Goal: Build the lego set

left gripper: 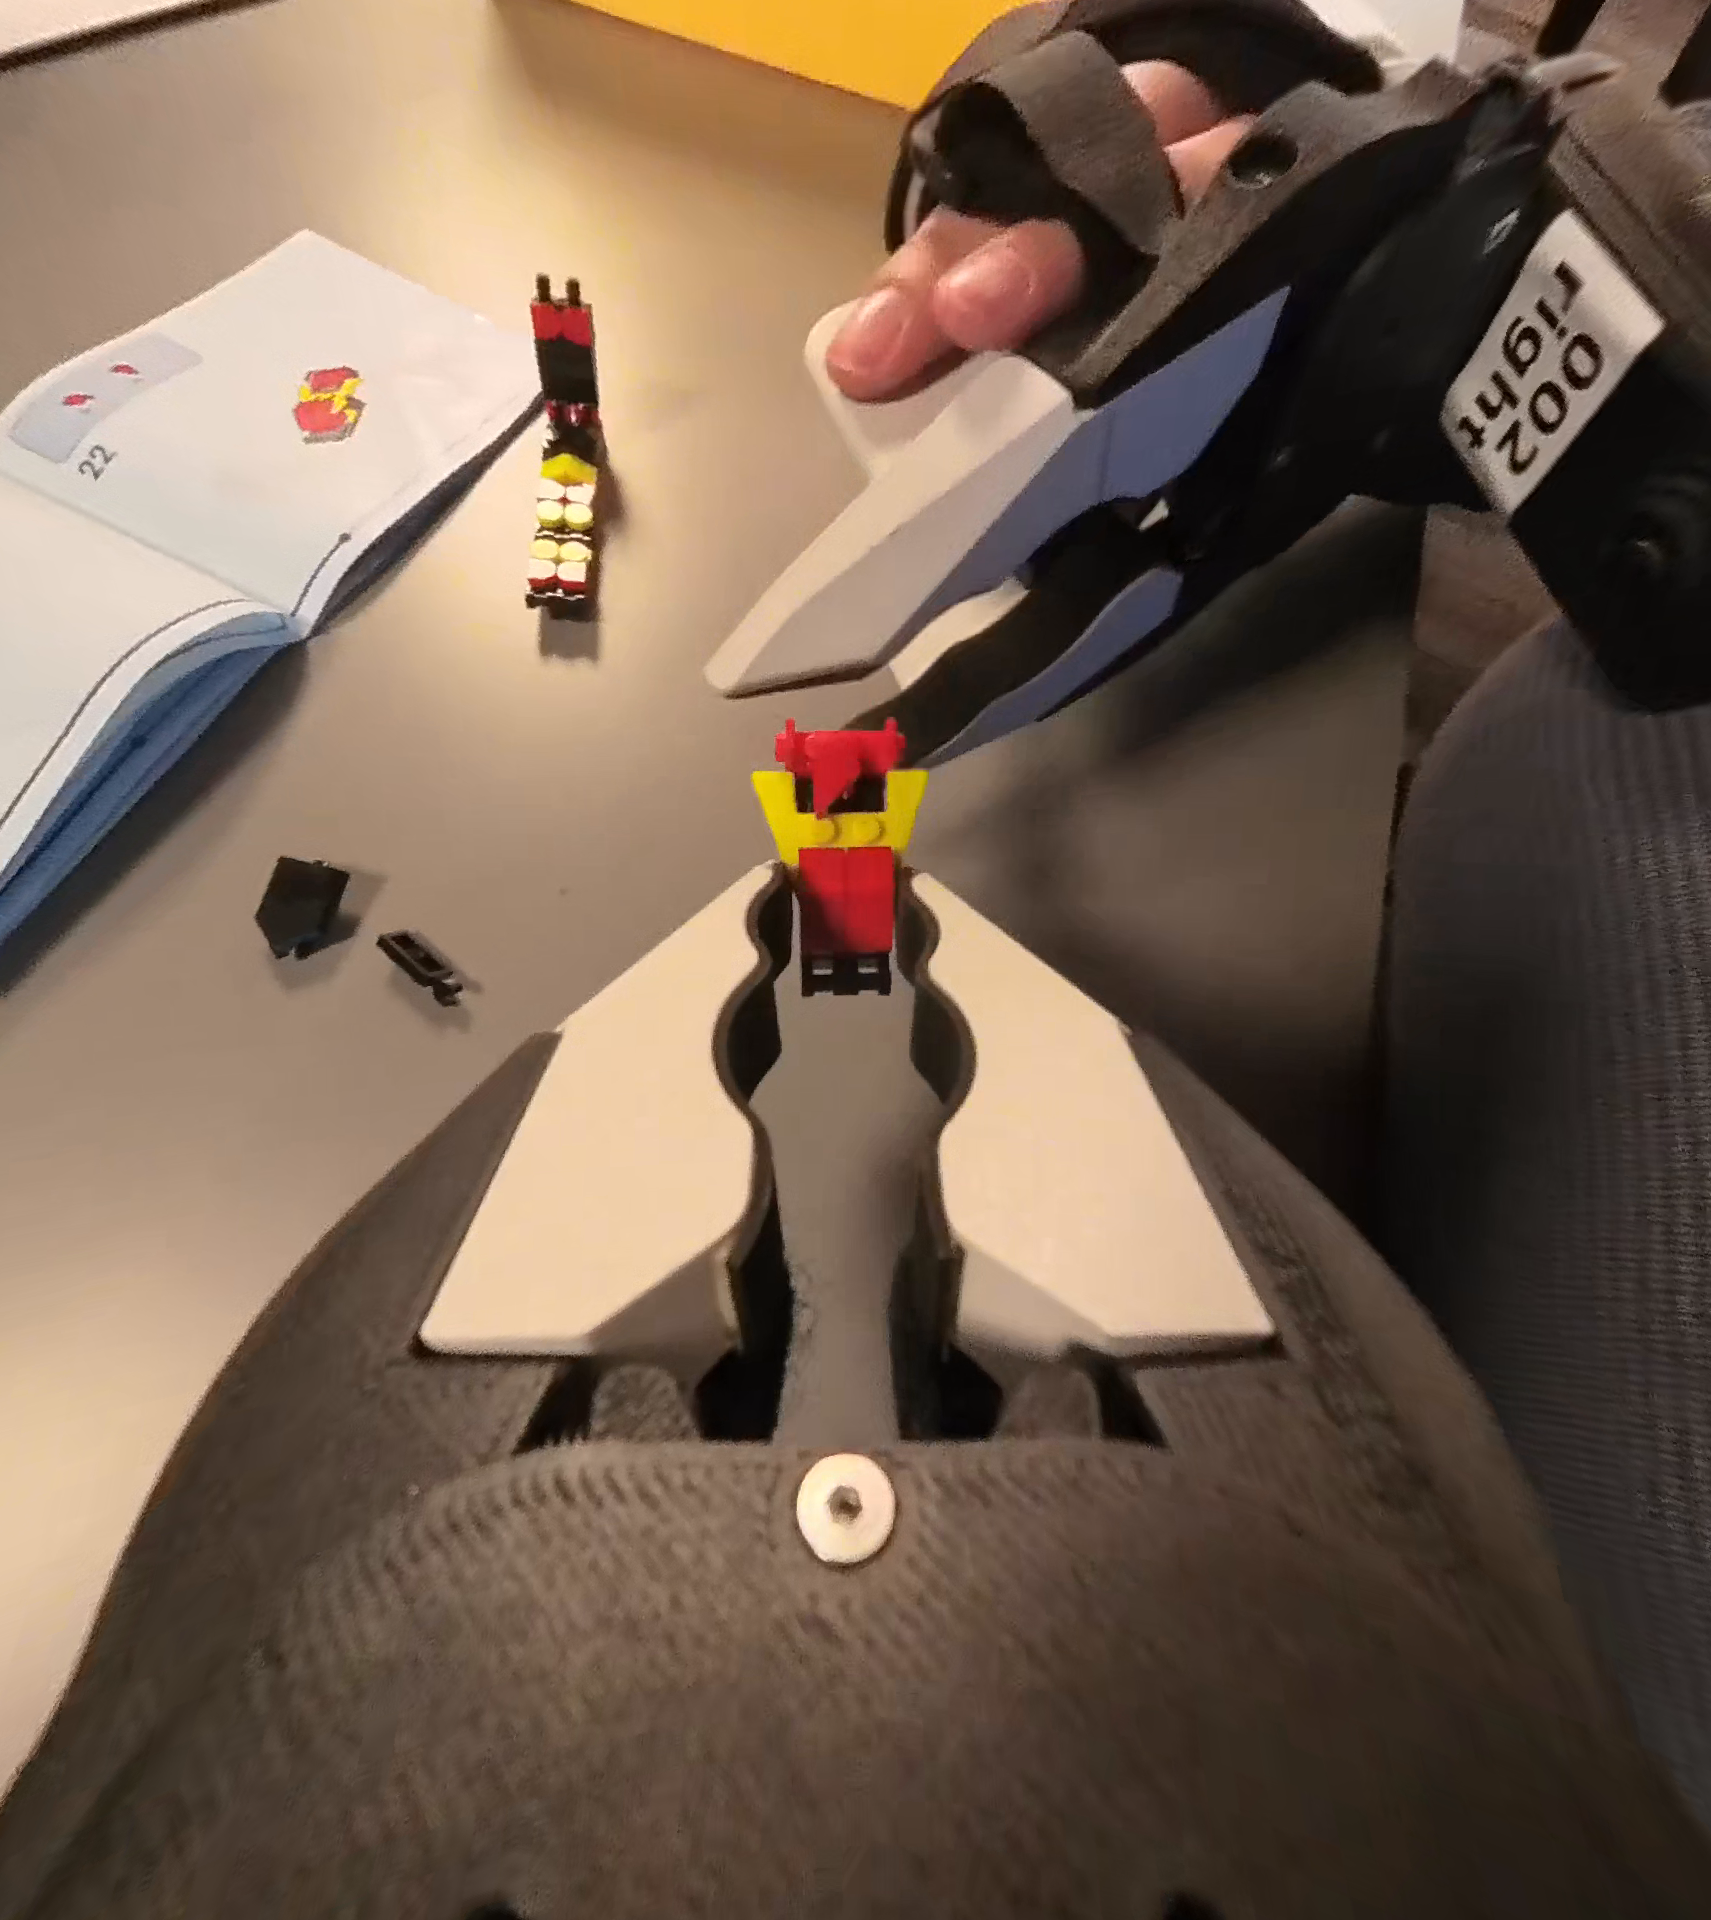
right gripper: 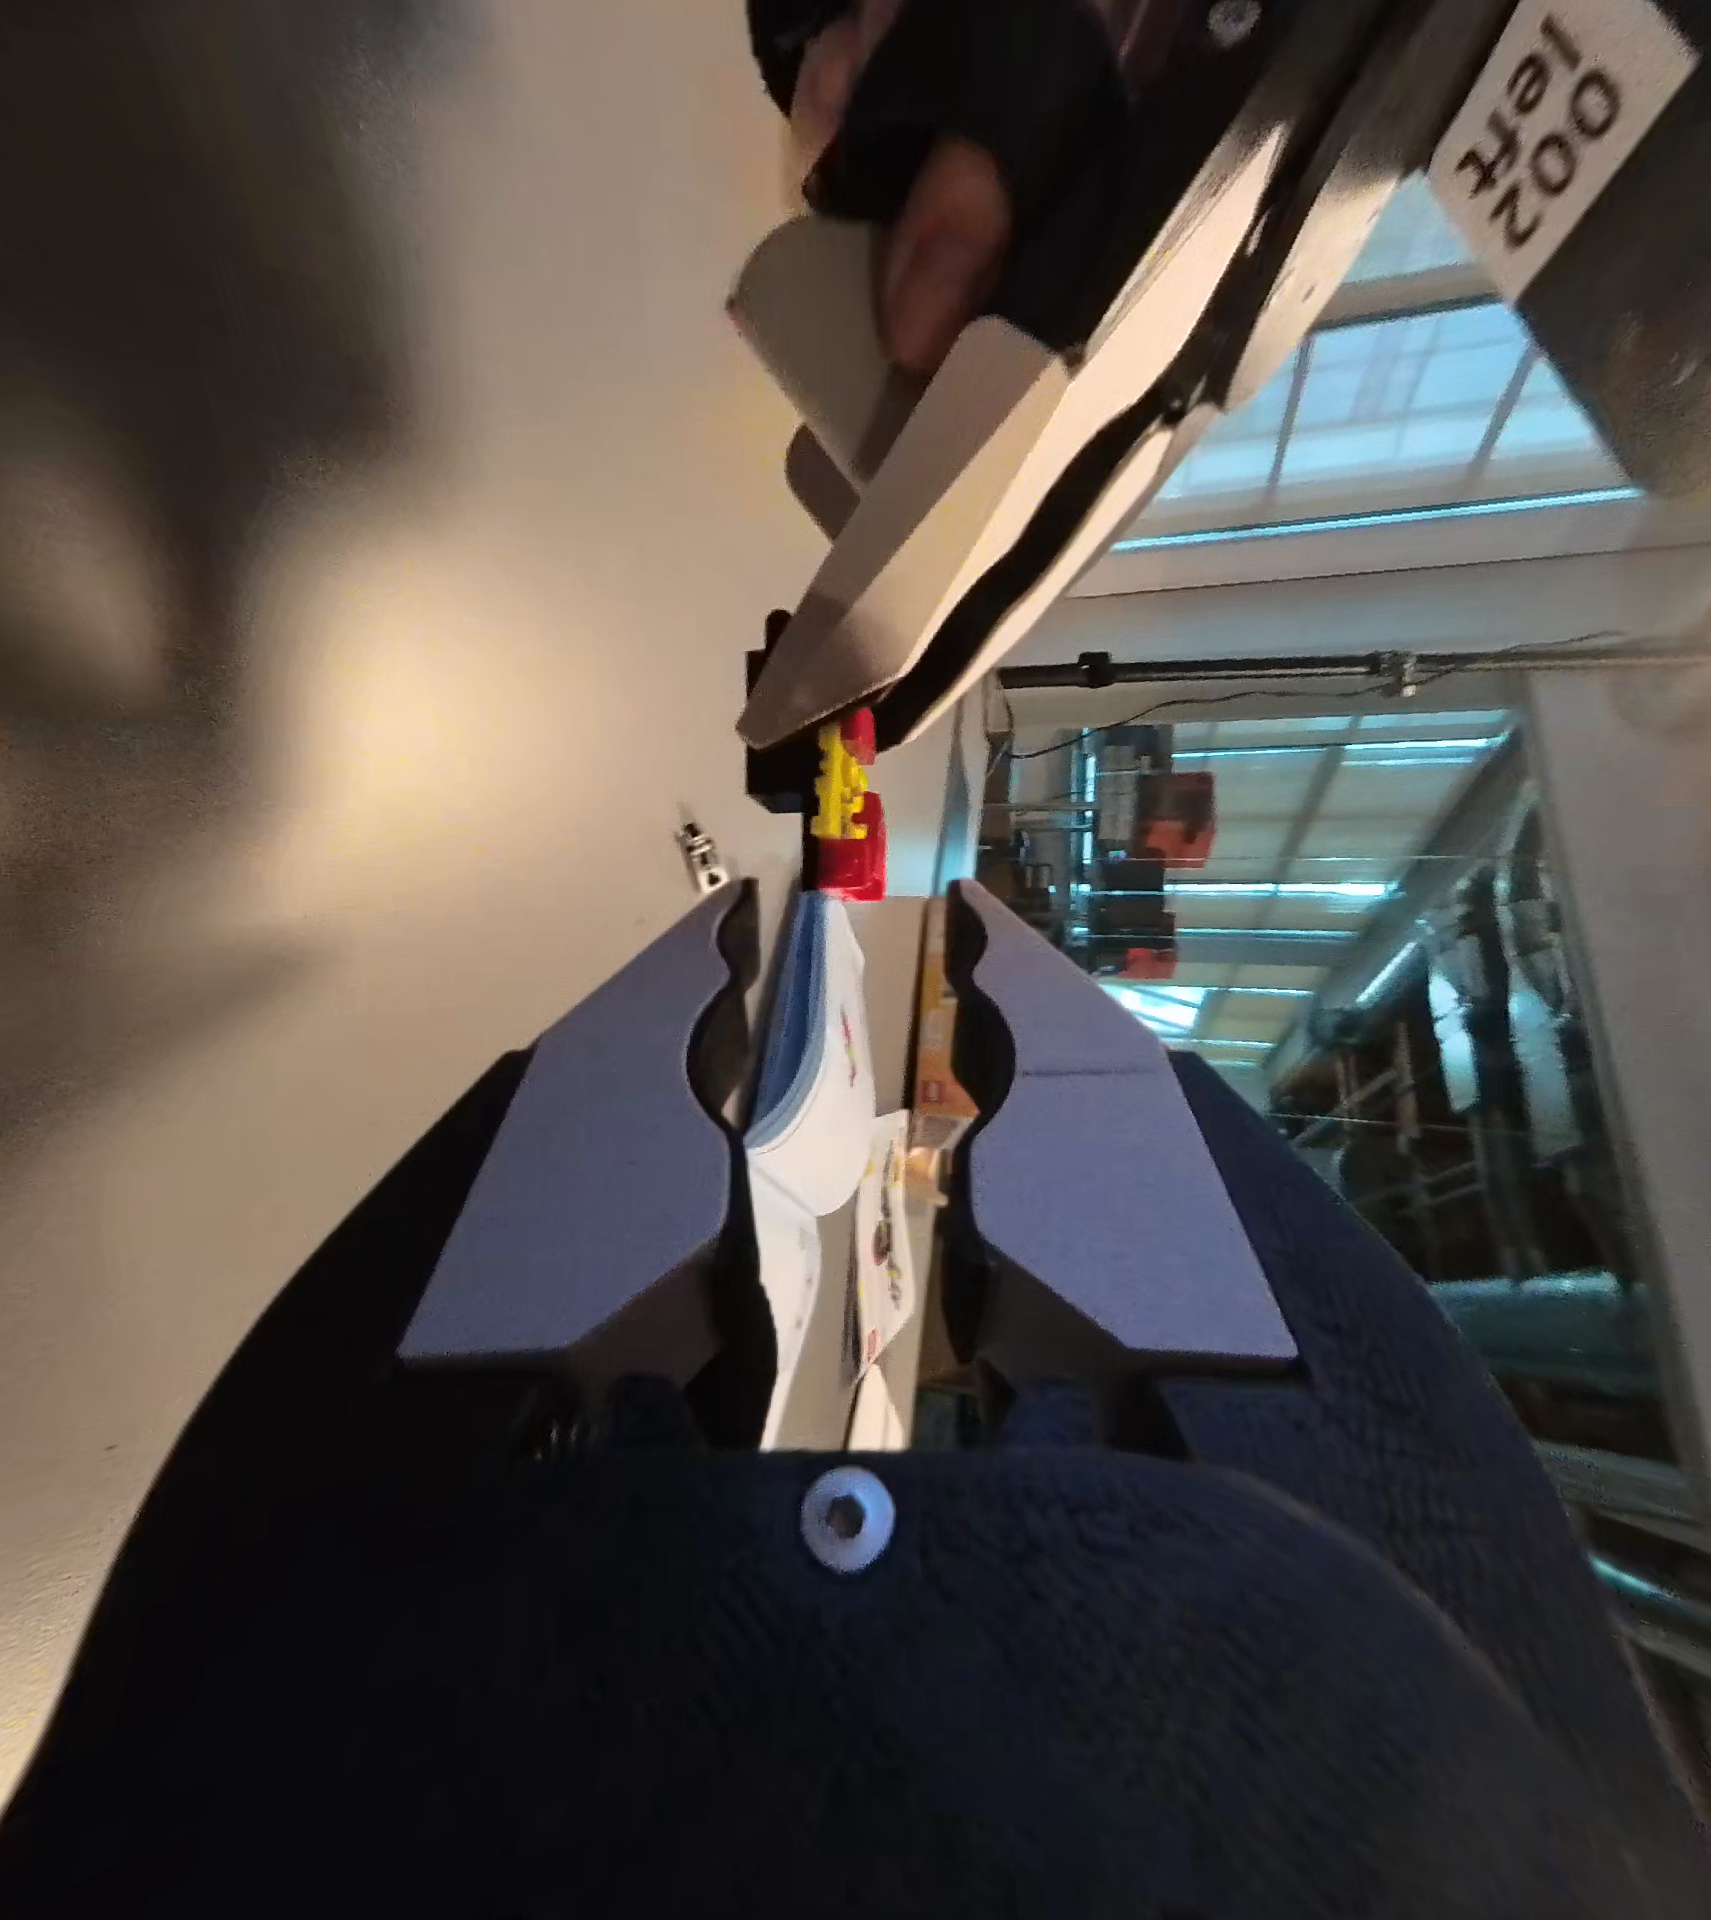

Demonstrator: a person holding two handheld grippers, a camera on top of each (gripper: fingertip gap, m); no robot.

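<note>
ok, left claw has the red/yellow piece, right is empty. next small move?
Probably bring the right claw in to close on the free red top of the red and yellow assembly. The left claw pinches only its lower part, and the right one is open close beside it. What it should do there, I can't tell; two loose black pieces lie on the table.

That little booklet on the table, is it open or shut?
Open. The booklet lies spread flat on the table, two facing pages showing pictures of red and yellow models.

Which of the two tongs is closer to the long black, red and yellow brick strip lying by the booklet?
Right. The right tongs hang open nearer the long black, red and yellow brick strip; the left tongs, gripping a small red-and-yellow build, sit farther back.
</note>
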